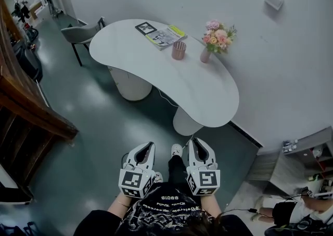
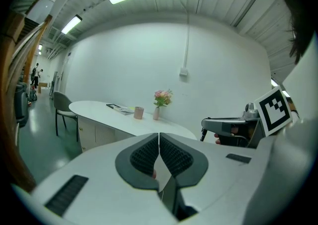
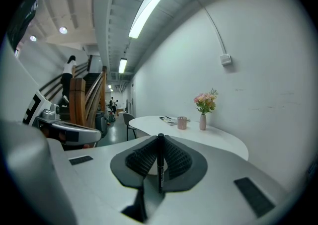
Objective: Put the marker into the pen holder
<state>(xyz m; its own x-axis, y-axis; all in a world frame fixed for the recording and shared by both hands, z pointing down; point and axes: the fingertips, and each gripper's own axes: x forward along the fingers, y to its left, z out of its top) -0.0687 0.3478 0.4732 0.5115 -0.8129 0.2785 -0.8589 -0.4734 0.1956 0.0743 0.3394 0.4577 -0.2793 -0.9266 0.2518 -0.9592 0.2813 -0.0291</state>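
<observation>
A black marker (image 3: 160, 162) stands upright between the ribbed pads of my right gripper (image 3: 160, 138), which is shut on it. In the head view the right gripper (image 1: 196, 144) and the left gripper (image 1: 149, 147) are held side by side near my body, well short of the table. The left gripper (image 2: 159, 138) is shut with its pads together and nothing between them. The pink pen holder (image 1: 179, 50) stands on the white curved table (image 1: 208, 99), beside the flower vase; the same pen holder (image 3: 182, 122) shows far ahead in the right gripper view, and small (image 2: 138, 112) in the left gripper view.
A pink vase of flowers (image 1: 215, 39) stands right of the holder. Magazines (image 1: 161, 34) lie at the table's far side. A grey chair (image 1: 80, 33) sits at the table's left end. A wooden stair rail (image 1: 31, 104) runs along the left. The white wall is behind the table.
</observation>
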